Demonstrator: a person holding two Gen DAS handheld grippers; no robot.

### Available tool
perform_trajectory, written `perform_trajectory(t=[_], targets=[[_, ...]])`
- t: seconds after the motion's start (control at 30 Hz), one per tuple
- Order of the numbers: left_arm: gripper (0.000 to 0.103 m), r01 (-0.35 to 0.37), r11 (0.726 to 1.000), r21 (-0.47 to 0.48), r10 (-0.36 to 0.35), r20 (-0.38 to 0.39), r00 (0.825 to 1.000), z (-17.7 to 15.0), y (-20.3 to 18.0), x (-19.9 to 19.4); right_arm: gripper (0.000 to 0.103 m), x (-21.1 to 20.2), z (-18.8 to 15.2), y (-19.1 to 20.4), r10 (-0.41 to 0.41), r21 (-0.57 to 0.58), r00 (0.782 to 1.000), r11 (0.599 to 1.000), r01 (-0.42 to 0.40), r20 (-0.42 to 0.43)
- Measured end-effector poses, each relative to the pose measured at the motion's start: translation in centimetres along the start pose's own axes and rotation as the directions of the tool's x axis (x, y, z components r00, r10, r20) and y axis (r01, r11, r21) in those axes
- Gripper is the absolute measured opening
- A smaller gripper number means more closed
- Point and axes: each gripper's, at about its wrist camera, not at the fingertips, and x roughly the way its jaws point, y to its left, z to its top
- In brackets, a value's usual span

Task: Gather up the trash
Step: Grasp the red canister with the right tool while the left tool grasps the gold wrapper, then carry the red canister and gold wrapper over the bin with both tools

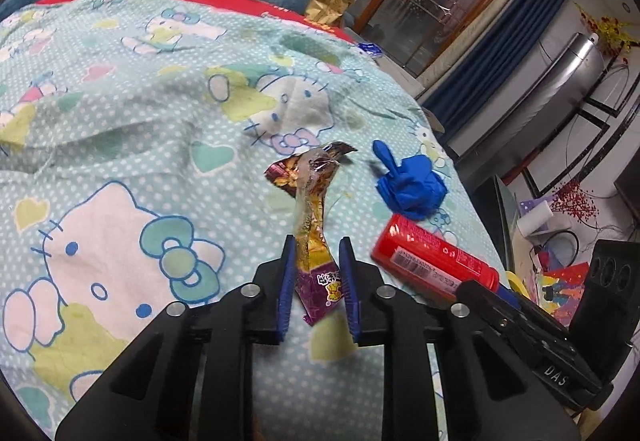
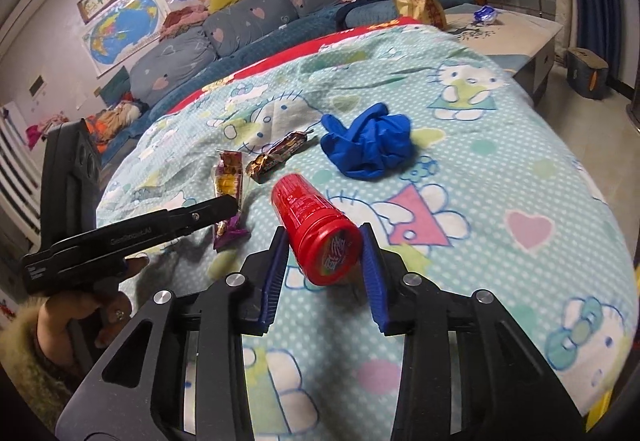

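Observation:
A crumpled purple-and-gold snack wrapper (image 1: 314, 225) lies on the Hello Kitty bedspread (image 1: 140, 121). My left gripper (image 1: 317, 253) is open, its jaws on either side of the wrapper's near end. A red plastic canister (image 2: 314, 227) lies on its side. My right gripper (image 2: 324, 241) is open with its jaws straddling the canister's lid end. The canister also shows in the left wrist view (image 1: 432, 261). A crumpled blue glove (image 2: 368, 147) lies beyond it, also seen in the left wrist view (image 1: 410, 183). A second dark wrapper (image 2: 276, 157) lies beside the first wrapper (image 2: 230, 193).
The left gripper's body and the hand holding it (image 2: 80, 241) show at the left of the right wrist view. Grey cushions (image 2: 224, 33) line the far side of the bed. A brown paper bag (image 2: 420, 1) and a low table (image 2: 516, 29) stand at the back right.

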Motion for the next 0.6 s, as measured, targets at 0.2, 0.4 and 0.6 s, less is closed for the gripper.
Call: perform_trajectory(t=[0.2, 0.4, 0.6], targets=[[0.017, 0.016, 0.998, 0.057, -0.019, 0.041, 0.999, 0.2, -1.8, -1.6, 0.028, -2.0, -0.2, -0.3, -0.008, 0.007, 0.999, 1.000, 0.008, 0.033], [0.017, 0.036, 0.994, 0.107, -0.042, 0.055, 0.998, 0.0, -3.9, -2.4, 0.027, -3.8, -0.4, -1.0, -0.018, 0.023, 0.998, 1.000, 0.016, 0.059], [0.017, 0.060, 0.985, 0.162, -0.069, 0.051, 0.996, -0.3, -6.1, -2.4, 0.027, -5.4, -0.5, -1.7, -0.037, 0.034, 0.997, 0.999, 0.034, 0.074]])
